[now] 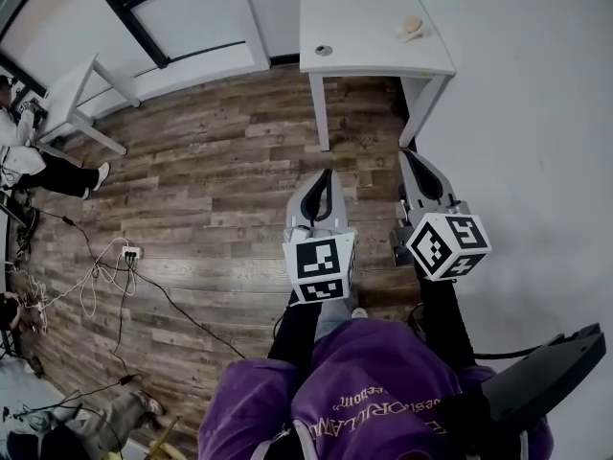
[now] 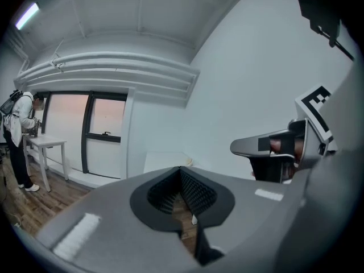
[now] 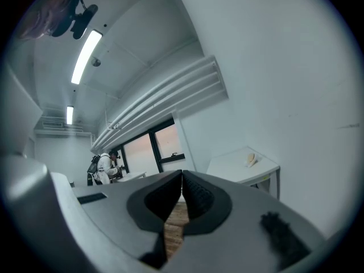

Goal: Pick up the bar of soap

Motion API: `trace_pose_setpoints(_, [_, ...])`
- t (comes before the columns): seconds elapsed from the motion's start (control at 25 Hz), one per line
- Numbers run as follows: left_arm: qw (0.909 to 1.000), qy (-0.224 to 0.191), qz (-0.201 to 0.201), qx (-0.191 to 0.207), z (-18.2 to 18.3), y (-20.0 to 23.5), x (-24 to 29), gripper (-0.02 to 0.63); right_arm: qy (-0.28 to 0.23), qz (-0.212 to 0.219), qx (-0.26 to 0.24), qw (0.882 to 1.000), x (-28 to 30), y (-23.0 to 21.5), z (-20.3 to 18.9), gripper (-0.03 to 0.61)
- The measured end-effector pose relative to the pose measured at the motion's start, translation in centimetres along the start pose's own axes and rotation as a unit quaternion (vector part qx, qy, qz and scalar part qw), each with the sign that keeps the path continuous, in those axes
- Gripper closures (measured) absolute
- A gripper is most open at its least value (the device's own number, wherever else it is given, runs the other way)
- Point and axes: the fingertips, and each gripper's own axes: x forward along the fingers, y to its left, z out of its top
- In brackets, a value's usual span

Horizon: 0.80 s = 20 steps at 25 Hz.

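Observation:
The bar of soap (image 1: pixel 412 27) is a pale peach lump lying near the far right of a white table (image 1: pixel 364 17). It shows small in the right gripper view (image 3: pixel 251 160) and just past the jaw tips in the left gripper view (image 2: pixel 187 162). Both grippers hang over the wood floor, well short of the table and pointing toward it. My left gripper (image 1: pixel 325 173) is shut with nothing in it. My right gripper (image 1: pixel 410 154) is shut too and empty, its tips near the table's front right leg. In the left gripper view the right gripper (image 2: pixel 273 149) appears off to the side.
A small round object (image 1: pixel 324 51) sits on the table's near left part. A white wall (image 1: pixel 536 113) runs along the right. A person (image 1: pixel 29 161) stands at another white table (image 1: pixel 72 94) on the left. Cables and a power strip (image 1: pixel 129 253) lie on the floor.

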Motion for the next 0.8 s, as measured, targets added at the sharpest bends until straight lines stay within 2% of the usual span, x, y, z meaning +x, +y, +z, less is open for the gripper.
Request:
trace_pose_setpoints(0.16, [0.9998, -0.014, -0.006, -0.012, 1.8, 2.6, 3.2, 0.611, -0.005, 0.000, -0.002, 1.000, 4.2, -0.2, 0.9, 0.569])
trace_pose_setpoints(0.36, [0.9998, -0.004, -0.017, 0.003, 2.2, 5.0, 7.3, 0.611, -0.009, -0.016, -0.002, 1.000, 8.2, -1.4, 1.4, 0.569])
trace_pose_setpoints(0.52, [0.9991, 0.017, -0.036, -0.012, 1.2, 5.2, 10.0, 0.611, -0.001, -0.027, -0.003, 1.000, 9.7, -2.6, 0.9, 0.569])
trace_pose_setpoints(0.64, [0.9983, 0.030, -0.051, -0.001, 0.1, 4.5, 12.2, 0.609, 0.006, -0.039, 0.002, 0.999, 10.9, -4.8, 0.4, 0.569])
trace_pose_setpoints(0.8, [0.9989, 0.025, -0.039, 0.005, 0.7, 5.6, 15.5, 0.609, 0.000, -0.040, 0.004, 0.999, 13.9, -7.2, 1.0, 0.568])
